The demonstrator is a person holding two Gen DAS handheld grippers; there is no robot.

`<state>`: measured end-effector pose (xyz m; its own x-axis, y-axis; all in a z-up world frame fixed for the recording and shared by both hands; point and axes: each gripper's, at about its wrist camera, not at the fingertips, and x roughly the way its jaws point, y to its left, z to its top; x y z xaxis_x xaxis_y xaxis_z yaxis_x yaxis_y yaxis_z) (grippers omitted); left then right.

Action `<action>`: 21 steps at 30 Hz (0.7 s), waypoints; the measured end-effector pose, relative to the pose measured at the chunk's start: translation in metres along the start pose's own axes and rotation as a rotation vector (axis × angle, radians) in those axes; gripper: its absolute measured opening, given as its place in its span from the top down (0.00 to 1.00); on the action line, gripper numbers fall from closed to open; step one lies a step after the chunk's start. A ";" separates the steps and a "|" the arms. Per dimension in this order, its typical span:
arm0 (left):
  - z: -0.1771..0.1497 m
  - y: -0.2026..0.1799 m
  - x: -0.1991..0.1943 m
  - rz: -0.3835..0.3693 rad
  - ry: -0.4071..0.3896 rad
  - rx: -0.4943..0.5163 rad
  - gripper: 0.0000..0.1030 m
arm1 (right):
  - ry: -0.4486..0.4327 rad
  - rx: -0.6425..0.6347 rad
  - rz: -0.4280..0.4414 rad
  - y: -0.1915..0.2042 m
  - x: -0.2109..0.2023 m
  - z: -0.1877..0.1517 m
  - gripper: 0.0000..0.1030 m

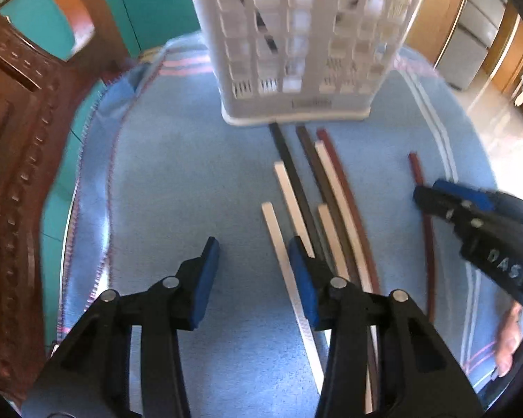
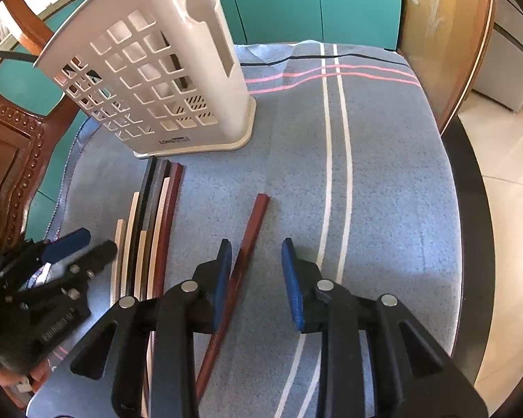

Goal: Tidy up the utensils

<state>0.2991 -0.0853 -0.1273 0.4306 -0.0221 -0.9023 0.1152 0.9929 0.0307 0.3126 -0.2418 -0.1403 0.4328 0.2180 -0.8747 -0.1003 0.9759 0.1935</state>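
Tool [image 2: 256, 278] agape — square-sectioned chopstick [image 2: 247, 244].

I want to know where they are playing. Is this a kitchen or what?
Probably a dining room at home, though I can't be sure. A table covered with a blue cloth, a carved wooden chair beside it, and chopsticks lying by a white holder point that way.

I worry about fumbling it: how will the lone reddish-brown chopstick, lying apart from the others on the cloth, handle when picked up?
The reddish-brown chopstick looks straight and thin, so probably stiff and light. Its squared upper end suggests it will not roll readily. It lies flat on the blue cloth, so pinching it may be fiddly; its glossy finish hints that it may slip.
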 end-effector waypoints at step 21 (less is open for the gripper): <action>-0.003 0.011 -0.010 -0.028 0.011 -0.023 0.83 | 0.011 -0.081 -0.076 0.008 -0.004 -0.001 0.85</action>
<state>0.2937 -0.0736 -0.1188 0.4175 -0.0489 -0.9074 0.1062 0.9943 -0.0047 0.3089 -0.2352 -0.1359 0.4320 0.1424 -0.8906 -0.1393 0.9861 0.0902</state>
